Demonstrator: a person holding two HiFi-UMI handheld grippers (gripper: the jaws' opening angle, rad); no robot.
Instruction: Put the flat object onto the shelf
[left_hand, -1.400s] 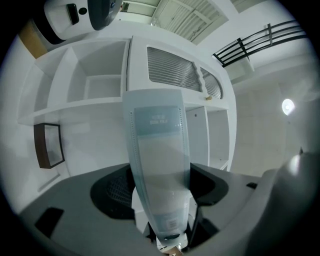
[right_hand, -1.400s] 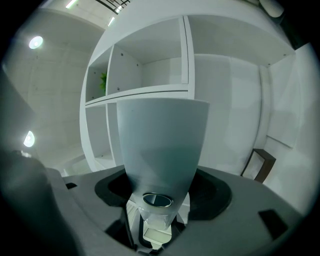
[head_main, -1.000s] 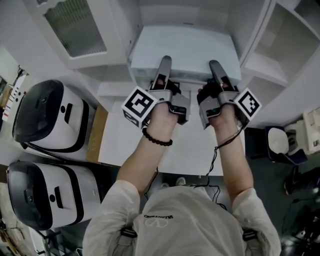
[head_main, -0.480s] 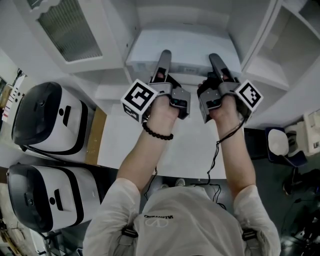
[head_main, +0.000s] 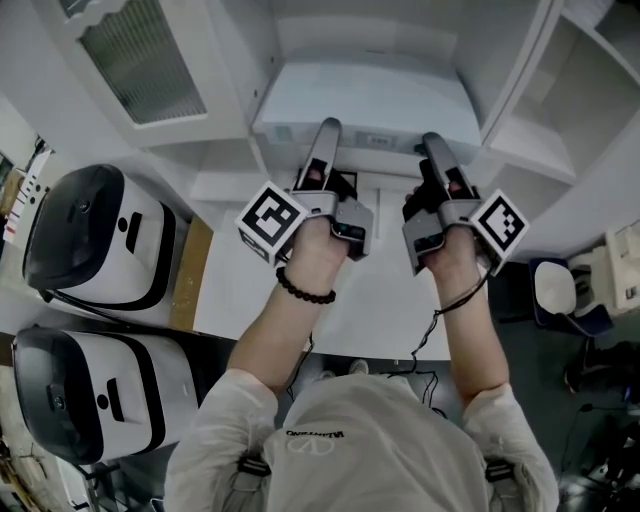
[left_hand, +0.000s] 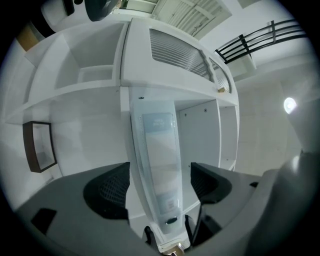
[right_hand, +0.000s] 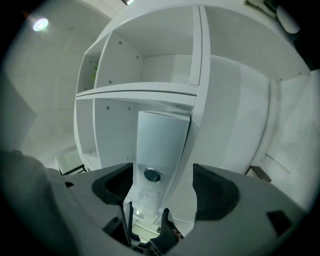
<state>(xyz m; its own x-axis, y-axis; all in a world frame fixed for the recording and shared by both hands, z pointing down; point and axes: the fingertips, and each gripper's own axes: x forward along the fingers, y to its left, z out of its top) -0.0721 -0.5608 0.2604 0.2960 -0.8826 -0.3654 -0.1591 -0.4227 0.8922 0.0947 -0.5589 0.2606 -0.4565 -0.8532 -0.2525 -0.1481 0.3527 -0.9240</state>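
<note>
A white shelf unit (head_main: 515, 135) filled the far side of the room, seen steeply from above. It had open compartments and, at upper left, a door with a ribbed panel (head_main: 140, 55). In front of it ran a white bench (head_main: 235, 290), its left edge bordered by a wood-coloured strip (head_main: 193, 270).

Left of the bench lay two large white-and-black devices, one nearer the shelves (head_main: 95, 235) and one closer to the person (head_main: 85, 390). They looked like headsets, though the view was too poor to be sure.

The flat object (head_main: 365, 100), a wide white slab, rested on a shelf of the unit, straight ahead of the person.

Both of the person's arms reached towards the flat object. The left gripper (head_main: 322, 140) and the right gripper (head_main: 437, 150) pointed at its near edge, side by side but apart from each other. On both grippers the jaws were opening. Each gripper's own view showed the slab's edge standing between the two pads without being clamped, with a clear gap on at least one side.

A dark beaded bracelet (head_main: 303, 292) circled the left wrist.
</note>
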